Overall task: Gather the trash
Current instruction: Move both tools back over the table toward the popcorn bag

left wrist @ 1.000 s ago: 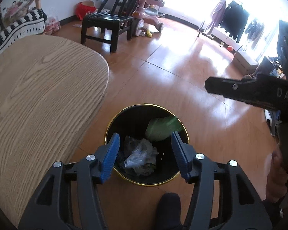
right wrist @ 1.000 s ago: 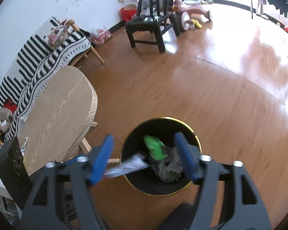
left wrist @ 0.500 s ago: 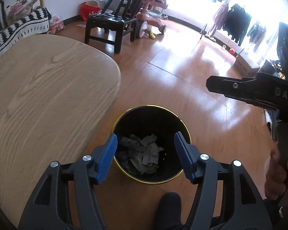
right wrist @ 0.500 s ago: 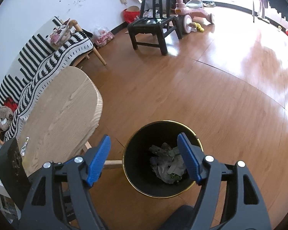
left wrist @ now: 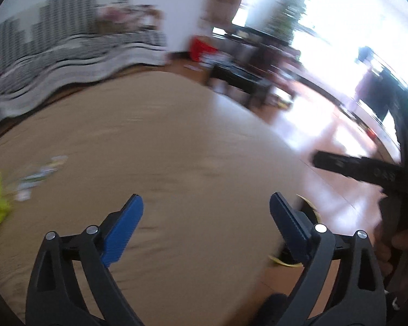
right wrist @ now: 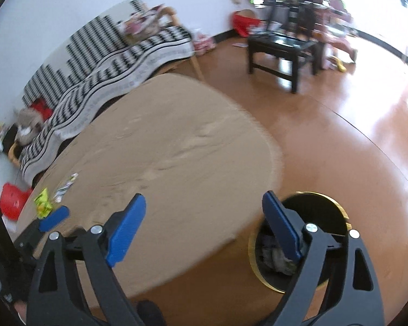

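Wrappers (right wrist: 45, 203) lie far left of both claws (left wrist: 205, 213) (right wrist: 204, 212) (spread, empty) — on table (right wrist: 176, 146).

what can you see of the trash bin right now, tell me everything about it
The trash bin is a round black bucket with a thin gold rim, apparently metal. It stands upright on the wooden floor, right beside the edge of the light wood table, which hides part of it. Crumpled grey and dark scraps lie inside. The open right gripper partly blocks the view of it. The left wrist view shows only a blurred sliver of rim.
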{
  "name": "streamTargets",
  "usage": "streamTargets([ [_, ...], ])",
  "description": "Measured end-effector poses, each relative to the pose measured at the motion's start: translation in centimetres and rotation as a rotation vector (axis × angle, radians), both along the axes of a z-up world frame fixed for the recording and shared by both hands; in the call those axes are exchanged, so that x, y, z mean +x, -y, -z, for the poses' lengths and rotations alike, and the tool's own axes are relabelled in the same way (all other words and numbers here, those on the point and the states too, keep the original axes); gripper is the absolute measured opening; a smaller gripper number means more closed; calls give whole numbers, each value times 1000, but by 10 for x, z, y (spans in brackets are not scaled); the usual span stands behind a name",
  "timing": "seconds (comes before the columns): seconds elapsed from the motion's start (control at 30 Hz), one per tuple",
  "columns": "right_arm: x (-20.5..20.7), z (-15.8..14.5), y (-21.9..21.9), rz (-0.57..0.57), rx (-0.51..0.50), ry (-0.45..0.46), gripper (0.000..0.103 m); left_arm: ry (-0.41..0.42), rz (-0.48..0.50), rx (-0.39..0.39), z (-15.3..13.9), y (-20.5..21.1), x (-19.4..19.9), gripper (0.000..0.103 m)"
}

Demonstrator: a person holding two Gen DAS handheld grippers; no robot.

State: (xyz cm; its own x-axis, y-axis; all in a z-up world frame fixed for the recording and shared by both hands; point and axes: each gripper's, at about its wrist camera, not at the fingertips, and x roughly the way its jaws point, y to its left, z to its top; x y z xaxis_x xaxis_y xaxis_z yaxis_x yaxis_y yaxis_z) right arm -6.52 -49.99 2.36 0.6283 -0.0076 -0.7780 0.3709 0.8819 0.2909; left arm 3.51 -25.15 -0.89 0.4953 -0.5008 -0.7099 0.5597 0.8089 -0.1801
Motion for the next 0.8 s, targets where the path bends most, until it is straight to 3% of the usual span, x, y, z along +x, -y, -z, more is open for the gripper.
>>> streamTargets([
  [0.13,50,-5,-68,-106,-4,3,85,35,-235,54,-1,-94,32,92],
  [0.37,119,4,-174,-265,10,-4,86,25,-478,98,8,-209,69,92],
  [0.53,156,14,-226,-318,49,-8,86,-7,-558,83,20,-242,97,92],
  [0.8,212,38,-273,-350,107,-45,86,-32,-585,138,51,-243,131,92],
])
